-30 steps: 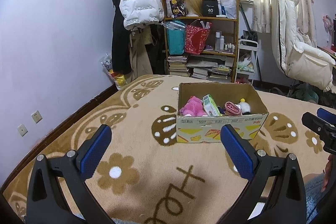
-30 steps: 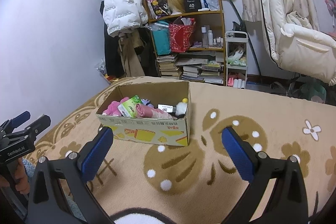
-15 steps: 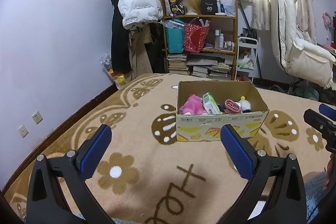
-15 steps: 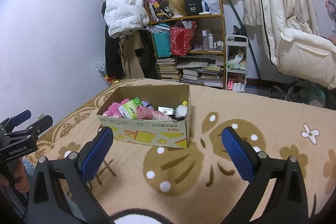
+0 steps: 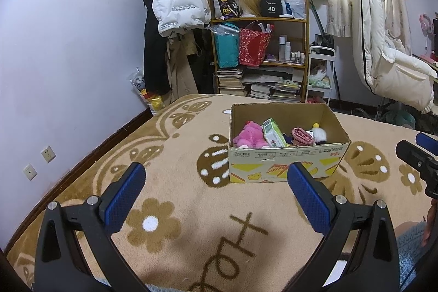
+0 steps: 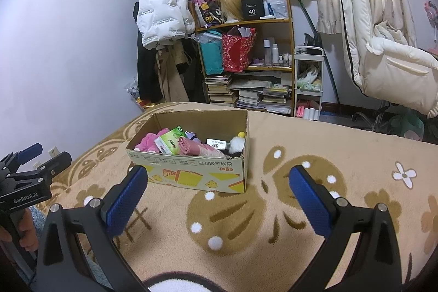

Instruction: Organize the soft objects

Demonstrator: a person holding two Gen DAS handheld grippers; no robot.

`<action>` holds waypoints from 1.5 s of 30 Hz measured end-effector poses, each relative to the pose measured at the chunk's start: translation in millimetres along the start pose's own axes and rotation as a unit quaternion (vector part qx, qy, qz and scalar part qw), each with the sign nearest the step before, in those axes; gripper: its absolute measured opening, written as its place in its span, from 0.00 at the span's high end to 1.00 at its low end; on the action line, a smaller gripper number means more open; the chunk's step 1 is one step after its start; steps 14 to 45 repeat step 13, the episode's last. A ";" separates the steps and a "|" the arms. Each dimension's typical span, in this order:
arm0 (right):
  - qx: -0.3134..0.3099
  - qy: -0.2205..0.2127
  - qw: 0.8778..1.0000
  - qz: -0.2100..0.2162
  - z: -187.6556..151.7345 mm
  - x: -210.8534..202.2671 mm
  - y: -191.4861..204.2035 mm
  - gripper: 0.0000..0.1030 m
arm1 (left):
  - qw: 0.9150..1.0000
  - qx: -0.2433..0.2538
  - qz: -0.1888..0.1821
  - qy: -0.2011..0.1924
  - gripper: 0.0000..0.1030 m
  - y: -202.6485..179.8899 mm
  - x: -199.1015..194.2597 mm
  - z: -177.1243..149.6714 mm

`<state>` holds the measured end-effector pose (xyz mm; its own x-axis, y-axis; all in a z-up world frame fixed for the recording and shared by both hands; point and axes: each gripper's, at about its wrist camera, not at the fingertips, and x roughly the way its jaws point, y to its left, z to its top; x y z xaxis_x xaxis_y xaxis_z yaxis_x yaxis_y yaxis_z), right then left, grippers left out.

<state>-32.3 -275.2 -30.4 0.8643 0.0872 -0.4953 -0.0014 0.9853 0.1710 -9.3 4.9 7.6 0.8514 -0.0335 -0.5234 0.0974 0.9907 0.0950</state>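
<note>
Left wrist view: the left hand-held gripper (image 5: 216, 184) hovers low over a tan flowered blanket (image 5: 169, 199), fingers spread wide and holding nothing. Ahead, well apart from the fingertips, stands an open cardboard box (image 5: 284, 164). Inside lie a pink plush (image 5: 249, 138), a green tissue pack (image 5: 273, 133) propped on edge, a rolled pink cloth (image 5: 302, 136) and a small white plush (image 5: 319, 135) with a yellow top. The right hand-held gripper (image 6: 217, 185) is likewise wide and empty, its tip showing at the right edge of this view.

Right wrist view: the box sits left of centre, its front wall facing the camera, and the left tool shows at the far left edge.

Likely trouble: the box looks light and its top flaps are gone, so a finger catching the rim could drag or tip it across the soft blanket. The items are crowded and touching, so closing on one may pinch a neighbour or lift two together. The tissue pack looks slippery and may slide out of a loose grip. The two tools could also collide if both reach in at once.

Room to move: the blanket is open in front of the box and on both sides. A wall runs along the left, and a shelf (image 5: 258, 45) and a chair (image 5: 388, 73) stand well behind.
</note>
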 end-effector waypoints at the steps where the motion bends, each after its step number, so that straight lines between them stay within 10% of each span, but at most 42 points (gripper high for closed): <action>1: 0.000 0.000 1.000 0.000 0.0 -0.1 0.1 0.00 | 1.000 0.000 0.001 0.000 0.01 0.0 -0.3 0.0; 45: -0.001 -0.001 1.000 0.000 -0.7 0.3 -0.9 0.00 | 1.000 -0.002 -0.005 -0.001 0.01 2.7 -0.5 2.2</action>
